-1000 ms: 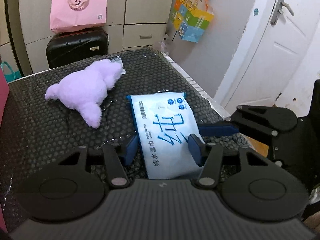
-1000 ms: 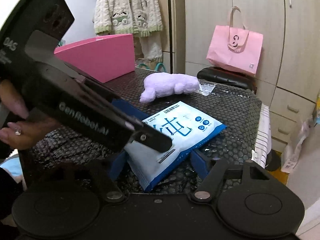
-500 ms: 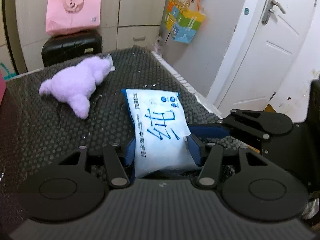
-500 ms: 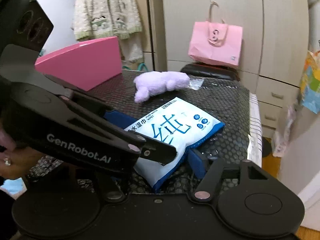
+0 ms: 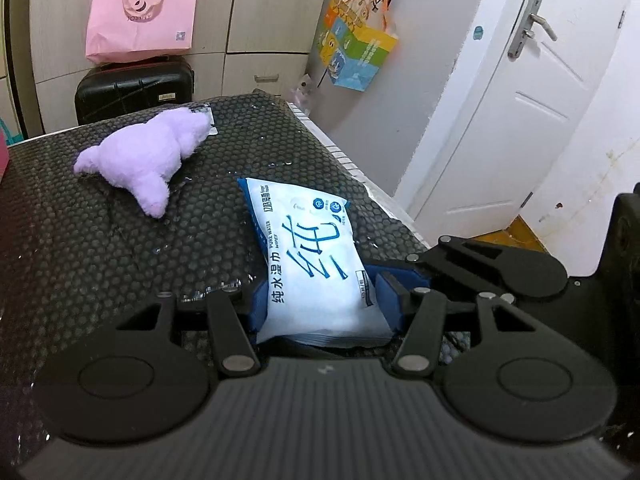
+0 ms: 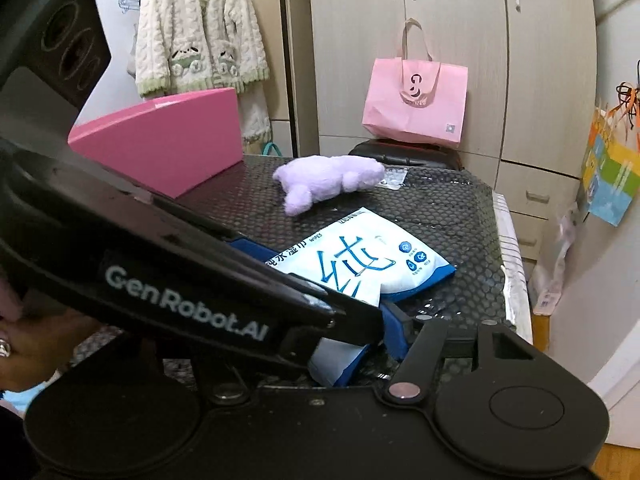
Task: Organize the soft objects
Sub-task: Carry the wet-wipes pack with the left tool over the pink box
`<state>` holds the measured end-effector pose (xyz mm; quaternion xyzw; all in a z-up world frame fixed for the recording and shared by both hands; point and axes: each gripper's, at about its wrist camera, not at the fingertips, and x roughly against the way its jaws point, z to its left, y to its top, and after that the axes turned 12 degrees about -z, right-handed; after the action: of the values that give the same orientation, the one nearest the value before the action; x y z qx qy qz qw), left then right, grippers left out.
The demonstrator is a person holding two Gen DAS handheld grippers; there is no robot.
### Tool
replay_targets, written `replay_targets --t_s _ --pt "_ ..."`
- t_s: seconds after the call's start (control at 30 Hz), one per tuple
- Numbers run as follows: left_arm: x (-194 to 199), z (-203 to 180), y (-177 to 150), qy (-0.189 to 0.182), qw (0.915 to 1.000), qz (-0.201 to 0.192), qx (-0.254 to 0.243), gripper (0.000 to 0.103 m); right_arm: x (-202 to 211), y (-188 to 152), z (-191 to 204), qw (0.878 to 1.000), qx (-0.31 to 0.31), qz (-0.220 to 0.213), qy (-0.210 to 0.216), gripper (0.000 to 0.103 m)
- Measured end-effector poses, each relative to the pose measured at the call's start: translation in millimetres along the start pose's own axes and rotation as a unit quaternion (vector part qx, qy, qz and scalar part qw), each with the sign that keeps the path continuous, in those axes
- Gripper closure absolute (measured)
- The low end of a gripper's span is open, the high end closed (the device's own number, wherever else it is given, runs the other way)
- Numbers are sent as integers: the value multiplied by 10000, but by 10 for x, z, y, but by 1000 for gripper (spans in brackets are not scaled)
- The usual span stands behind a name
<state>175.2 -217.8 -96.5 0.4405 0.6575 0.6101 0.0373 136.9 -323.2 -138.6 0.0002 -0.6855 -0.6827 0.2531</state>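
— While my left gripper [image 5: 320,300] has its blue pads pressed on both sides of the wipes pack [image 5: 310,258], how should I carry this through?

— Where does the pack sit for you?

— Its near end is squeezed between my left pads and the rest runs straight ahead, resting on the dark honeycomb worktop [image 5: 100,240]. My right gripper [image 6: 384,336] is low and close on the right of my left one; one blue pad shows beside the pack's near corner, the other is hidden, so I cannot tell whether it has clenched.

— Then keep the left squeeze firm but gentle; I judge a soft pack sags and may slide out if lifted by one end.

— So lift level, slowly?

— Yes, and support the sagging end. The purple plush toy [image 5: 144,156] lies ahead and left, well apart, so steer clear of it.

— And the pink box [image 6: 168,140]?

— Ahead-left from your right gripper; possibly the destination, only a guess.
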Motion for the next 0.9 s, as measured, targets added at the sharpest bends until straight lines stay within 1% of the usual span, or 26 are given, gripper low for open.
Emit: replay_targets --t_s 0.2,0.4,0.57,0.7,0.9 --pt "277 -81 -1 -47 9997 -82 -210 50 215 55 161 9999 62 -124 24 36" --pt "572 -128 -36 11 9998 -58 -204 50 367 147 366 10000 30 44 76 36" --pt "848 -111 -78 24 9998 -93 -169 50 491 187 620 9997 170 104 104 36" --pt "1166 -77 -142 58 9997 -199 -146 50 612 234 846 9992 331 87 197 36" --pt "1600 5 -208 232 9993 -269 -79 50 757 332 1235 9974 540 89 473 37"
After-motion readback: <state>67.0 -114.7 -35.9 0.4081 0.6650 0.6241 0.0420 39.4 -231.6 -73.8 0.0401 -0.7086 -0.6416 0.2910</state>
